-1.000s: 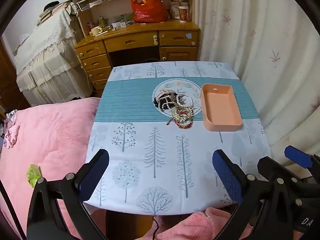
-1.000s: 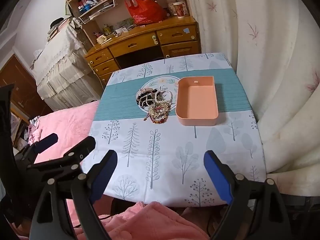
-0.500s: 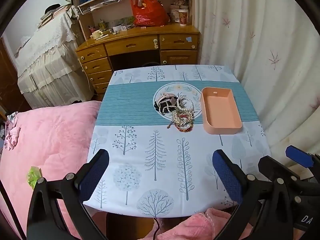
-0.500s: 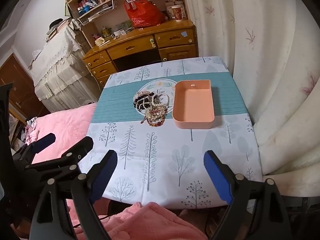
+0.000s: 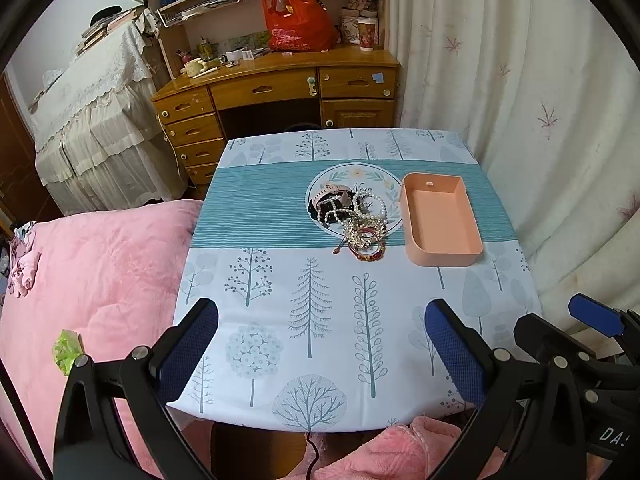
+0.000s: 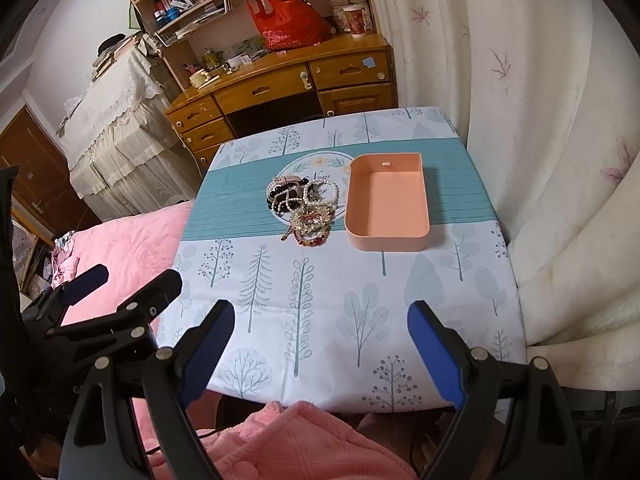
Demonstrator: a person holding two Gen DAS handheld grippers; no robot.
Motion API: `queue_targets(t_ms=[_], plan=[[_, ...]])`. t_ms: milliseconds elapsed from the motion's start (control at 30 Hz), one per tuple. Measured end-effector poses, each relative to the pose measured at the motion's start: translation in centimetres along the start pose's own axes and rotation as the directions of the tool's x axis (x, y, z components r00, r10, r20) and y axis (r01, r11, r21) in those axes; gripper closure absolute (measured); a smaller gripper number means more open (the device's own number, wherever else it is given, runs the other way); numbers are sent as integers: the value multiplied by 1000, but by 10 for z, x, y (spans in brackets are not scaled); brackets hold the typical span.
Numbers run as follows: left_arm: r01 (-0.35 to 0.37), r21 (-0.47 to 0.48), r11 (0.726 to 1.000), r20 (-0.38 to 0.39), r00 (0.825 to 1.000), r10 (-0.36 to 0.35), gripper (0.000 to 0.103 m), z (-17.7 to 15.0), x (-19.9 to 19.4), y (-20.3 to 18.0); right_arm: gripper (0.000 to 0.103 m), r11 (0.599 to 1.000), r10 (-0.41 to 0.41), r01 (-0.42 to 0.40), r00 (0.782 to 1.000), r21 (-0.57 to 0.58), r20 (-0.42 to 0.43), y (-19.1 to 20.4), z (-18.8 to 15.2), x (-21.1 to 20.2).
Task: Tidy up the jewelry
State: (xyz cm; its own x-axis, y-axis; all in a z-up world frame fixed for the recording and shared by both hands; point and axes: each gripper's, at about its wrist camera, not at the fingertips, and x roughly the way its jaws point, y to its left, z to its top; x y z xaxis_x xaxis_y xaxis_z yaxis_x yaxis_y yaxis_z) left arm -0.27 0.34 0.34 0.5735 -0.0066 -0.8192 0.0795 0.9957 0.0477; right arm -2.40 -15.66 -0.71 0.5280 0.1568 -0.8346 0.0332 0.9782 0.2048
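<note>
1. Left wrist view: the left gripper (image 5: 322, 330) hangs over the near part of the table, its two blue-padded fingers spread wide with nothing between them but the tree-printed tablecloth (image 5: 312, 312).
2. Right wrist view: the right gripper (image 6: 320, 330) is likewise spread wide and empty, over the near edge of the same cloth; the left gripper's black frame shows at its left, and in the left wrist view the right one shows at the lower right corner — the two sit side by side.
3. Both tongs are well apart from the jewelry pile (image 5: 352, 216) – a tangle of pearl strands, dark beads, a pale pink watch strap and red and gold bangles. It lies on the teal band of the cloth, partly over a round floral emblem, toward the far half of the table.
4. Just beside the pile, on its right, stands the peach tray (image 5: 442, 258), a shallow rectangular box with nothing in it. In the right wrist view the pile (image 6: 304, 208) and tray (image 6: 386, 242) sit close but apart.
5. Left of the table lies a pink blanket (image 5: 100, 264); pink fabric also shows below the near table edge.
6. Beyond the table stands a wooden desk (image 5: 276, 84) with drawers and shelves, a red bag (image 5: 298, 22) on top; a pale curtain (image 5: 520, 80) hangs on the right.
</note>
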Motion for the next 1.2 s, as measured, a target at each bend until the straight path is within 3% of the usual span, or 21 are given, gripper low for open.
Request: queue_targets(t_ms=[1200], plan=[[4, 1, 1000, -9, 1000, -4, 1, -1, -1, 3, 14, 1000, -2, 2, 1000, -2, -2, 2, 1, -1]])
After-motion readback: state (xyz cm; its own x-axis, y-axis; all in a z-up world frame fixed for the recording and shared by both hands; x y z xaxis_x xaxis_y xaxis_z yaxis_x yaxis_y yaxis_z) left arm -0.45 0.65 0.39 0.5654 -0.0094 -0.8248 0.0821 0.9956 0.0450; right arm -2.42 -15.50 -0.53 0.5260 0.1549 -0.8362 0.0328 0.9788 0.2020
